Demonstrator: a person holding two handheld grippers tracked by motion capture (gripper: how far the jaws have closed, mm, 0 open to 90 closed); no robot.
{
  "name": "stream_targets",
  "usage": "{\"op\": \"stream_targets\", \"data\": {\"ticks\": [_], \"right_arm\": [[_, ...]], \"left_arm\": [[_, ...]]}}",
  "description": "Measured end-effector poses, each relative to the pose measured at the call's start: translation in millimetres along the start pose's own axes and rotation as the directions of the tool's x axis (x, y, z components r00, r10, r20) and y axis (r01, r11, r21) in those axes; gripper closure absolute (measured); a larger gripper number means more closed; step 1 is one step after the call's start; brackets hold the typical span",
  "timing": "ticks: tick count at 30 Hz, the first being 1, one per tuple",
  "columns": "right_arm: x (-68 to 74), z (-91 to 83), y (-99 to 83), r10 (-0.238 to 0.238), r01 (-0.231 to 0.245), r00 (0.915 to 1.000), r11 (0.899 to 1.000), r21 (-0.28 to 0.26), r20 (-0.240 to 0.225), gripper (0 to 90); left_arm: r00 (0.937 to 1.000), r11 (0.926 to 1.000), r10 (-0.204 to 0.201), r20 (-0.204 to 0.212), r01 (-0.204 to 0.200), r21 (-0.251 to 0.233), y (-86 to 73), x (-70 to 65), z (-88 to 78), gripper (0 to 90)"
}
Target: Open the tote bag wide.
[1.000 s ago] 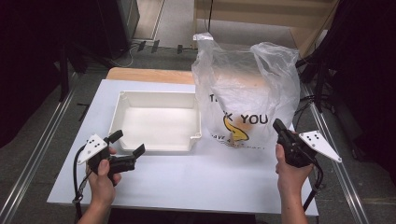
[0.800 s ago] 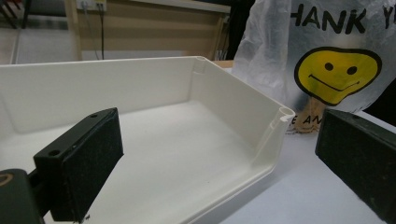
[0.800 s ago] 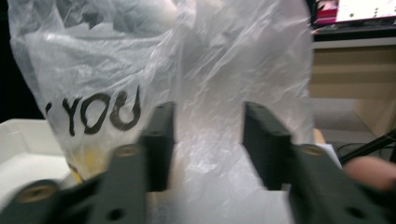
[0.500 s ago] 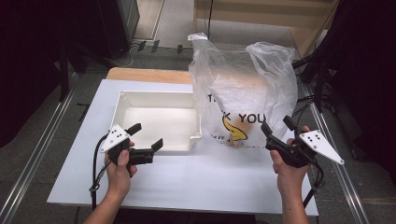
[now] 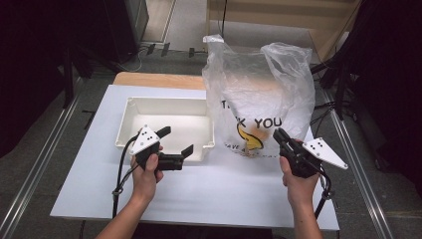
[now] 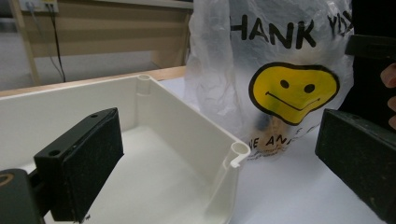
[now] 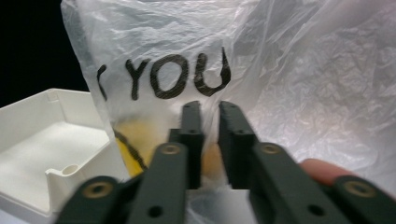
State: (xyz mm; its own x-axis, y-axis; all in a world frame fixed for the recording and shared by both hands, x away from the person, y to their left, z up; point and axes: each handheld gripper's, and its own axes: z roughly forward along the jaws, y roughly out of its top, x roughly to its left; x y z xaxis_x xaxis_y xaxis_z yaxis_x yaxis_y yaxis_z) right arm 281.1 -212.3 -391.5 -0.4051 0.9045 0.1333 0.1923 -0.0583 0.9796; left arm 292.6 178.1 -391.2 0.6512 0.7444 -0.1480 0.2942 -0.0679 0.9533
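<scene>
The right gripper [image 5: 279, 136] has its jaws nearly pressed together, just closed, with a narrow gap and nothing clearly pinched between them. Their tips sit right at the lower front of the bag [image 5: 259, 99], under the word "YOU"; whether they touch the plastic I cannot tell. In the right gripper view [image 7: 208, 114] yellowish things show dimly through the film just beyond the tips.

The left gripper [image 5: 175, 141] has its jaws spread wide and empty. They hang over the near right corner of the tray [image 5: 127, 124]; in the left gripper view [image 6: 219, 154] that corner stands between the two jaws, and the bag's smiley face [image 6: 292, 91] lies farther off, beyond the tray's wall.

The bag stands upright on the white counter [image 5: 224, 194], touching the tray's right side. A wooden board [image 5: 154, 79] lies behind the tray, at the counter's far edge.
</scene>
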Motion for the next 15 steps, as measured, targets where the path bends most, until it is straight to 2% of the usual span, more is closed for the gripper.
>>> {"op": "stream_targets", "data": {"ticks": [1,5,10,13,15], "right_arm": [[-0.5,-0.5,-0.6,0.011,-0.011,0.9999,1.000,0.009,-0.012,90.0],[-1.1,-1.4,-2.8,-0.004,0.004,0.9994,1.000,0.005,-0.034,90.0],[-0.6,-2.0,-5.2,0.001,-0.001,0.9996,1.000,0.008,-0.029,90.0],[-2.2,-2.3,-7.1,-0.007,0.008,0.9996,1.000,0.013,-0.027,90.0],[-3.0,-3.0,-7.8,-0.008,0.008,0.9995,1.000,0.013,-0.029,90.0]], "left_arm": [[1.0000,1.0000,0.005,0.004,-0.005,0.002,1.3,-0.6,3.0,1.1],[0.9999,1.0000,-0.004,0.012,0.004,0.000,9.5,-1.8,15.8,1.4],[1.0000,1.0000,0.002,-0.009,-0.002,0.002,22.1,-6.4,33.1,5.8],[1.0000,0.9999,0.005,0.004,-0.005,0.016,28.0,-7.8,43.0,6.2],[1.0000,0.9998,0.003,-0.002,-0.003,0.019,32.5,-9.5,50.0,6.2]]}}
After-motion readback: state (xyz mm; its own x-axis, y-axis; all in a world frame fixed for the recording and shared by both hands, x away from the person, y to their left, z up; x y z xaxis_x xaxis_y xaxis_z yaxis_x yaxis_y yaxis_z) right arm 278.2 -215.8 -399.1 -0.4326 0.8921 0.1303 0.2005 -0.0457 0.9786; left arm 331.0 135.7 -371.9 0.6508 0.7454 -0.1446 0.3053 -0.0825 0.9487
